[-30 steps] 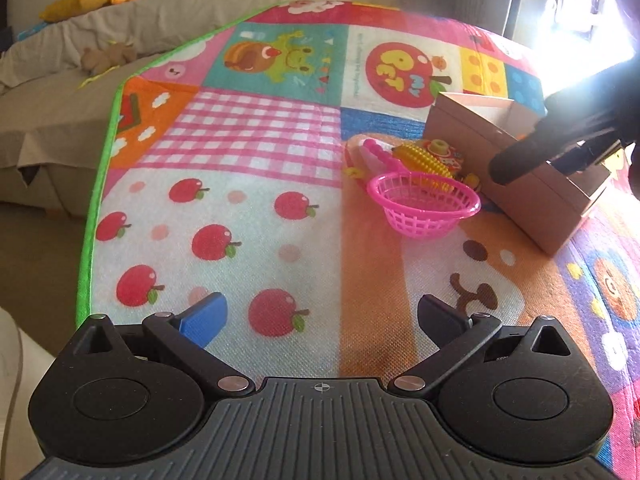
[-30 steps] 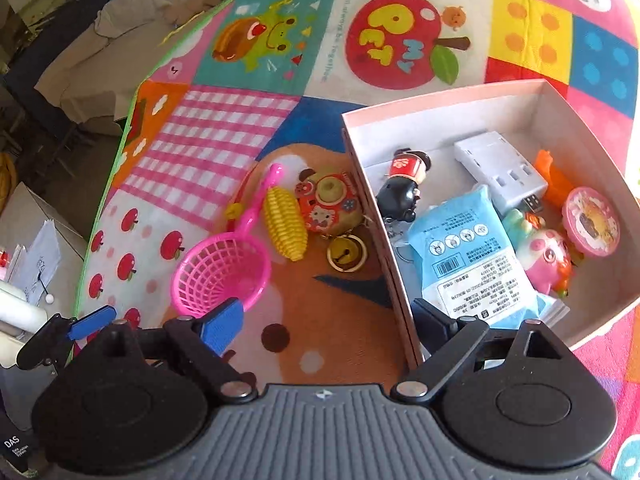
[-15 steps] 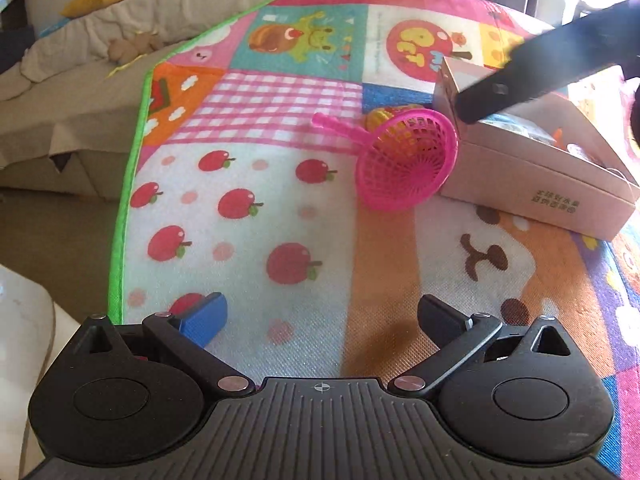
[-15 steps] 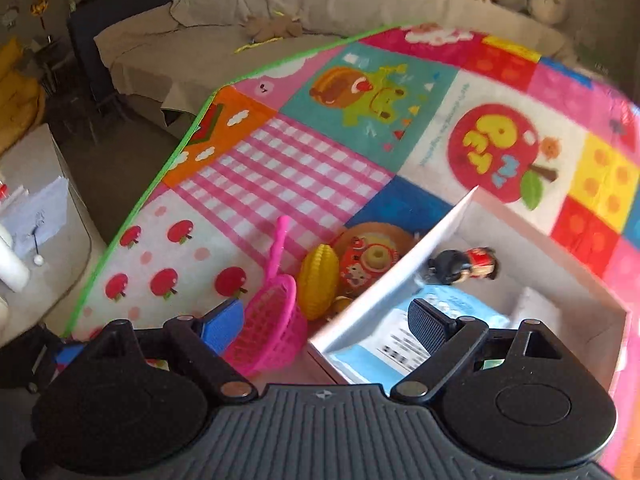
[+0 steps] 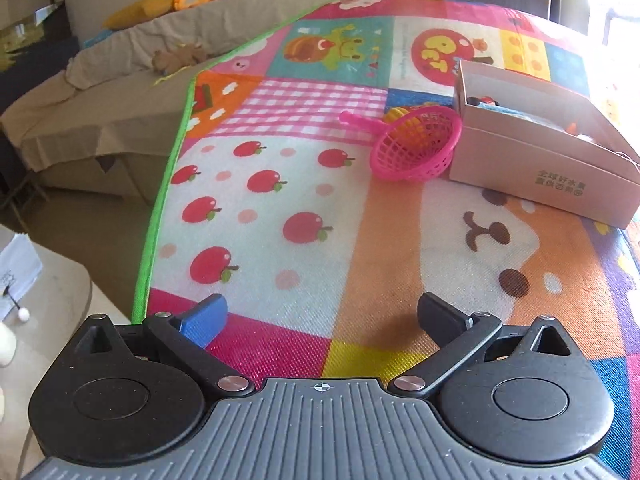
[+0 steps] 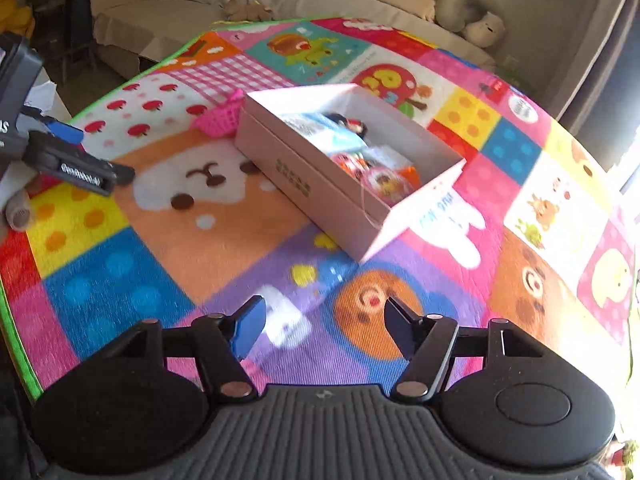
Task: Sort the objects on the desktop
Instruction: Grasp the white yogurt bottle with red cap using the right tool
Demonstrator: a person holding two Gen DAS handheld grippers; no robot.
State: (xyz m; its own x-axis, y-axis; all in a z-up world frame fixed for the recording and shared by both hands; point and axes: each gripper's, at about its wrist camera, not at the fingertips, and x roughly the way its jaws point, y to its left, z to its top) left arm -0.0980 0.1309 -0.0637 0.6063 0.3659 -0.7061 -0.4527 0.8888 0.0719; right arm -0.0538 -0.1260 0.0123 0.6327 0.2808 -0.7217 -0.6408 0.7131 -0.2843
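Observation:
A pale pink cardboard box (image 5: pixel 536 160) (image 6: pixel 304 188) sits on the colourful play mat, holding several small toys and a blue packet. A pink plastic basket scoop (image 5: pixel 416 144) (image 6: pixel 218 120) leans against the box's near-left side, with a yellow corn toy (image 5: pixel 396 114) partly hidden behind it. My left gripper (image 5: pixel 320 316) hangs open over the mat's near edge, well short of the basket, nothing between its fingers. My right gripper (image 6: pixel 324 324) is back over the purple and orange squares in front of the box; its jaws are closing with nothing between them.
The mat's green border (image 5: pixel 160 184) marks the table's left edge, with a beige sofa (image 5: pixel 100 92) and soft toys beyond. In the right wrist view the left gripper (image 6: pixel 68 156) shows at far left. Bright window glare lies at the right.
My right gripper pulled back from over the box to the mat in front of it and narrowed its jaws. It left the left wrist view. The left gripper drew back slightly.

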